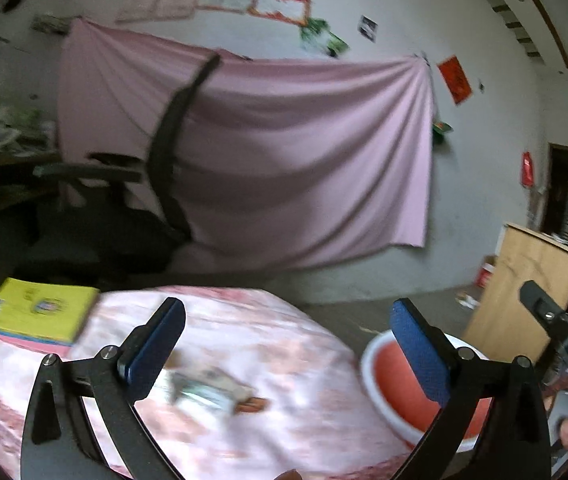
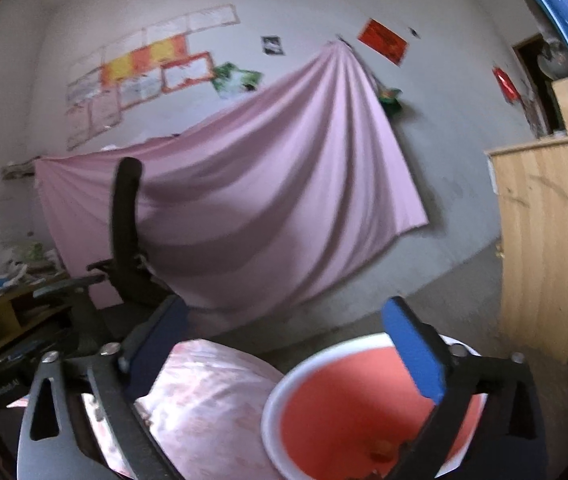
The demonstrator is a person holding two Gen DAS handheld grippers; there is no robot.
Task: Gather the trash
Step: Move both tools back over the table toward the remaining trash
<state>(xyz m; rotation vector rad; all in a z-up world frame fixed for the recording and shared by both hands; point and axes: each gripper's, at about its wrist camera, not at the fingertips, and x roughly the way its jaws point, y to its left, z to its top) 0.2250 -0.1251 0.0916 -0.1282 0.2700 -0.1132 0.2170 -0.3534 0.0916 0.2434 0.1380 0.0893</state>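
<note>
Wrapper [image 1: 207,390] below open left tongs [image 1: 288,344]

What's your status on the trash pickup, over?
Left gripper open, empty. Right gripper open, empty, over the red bin. Crumpled wrapper lies on the table. Nothing in the way.

blurred wrapper [image 1: 207,394] on table, basin [image 2: 364,412] cut off below

wall [image 1: 424,20]: grey, pink sheet [image 1: 284,160] | office chair [image 1: 131,200] | wooden cabinet [image 2: 544,240]
</note>
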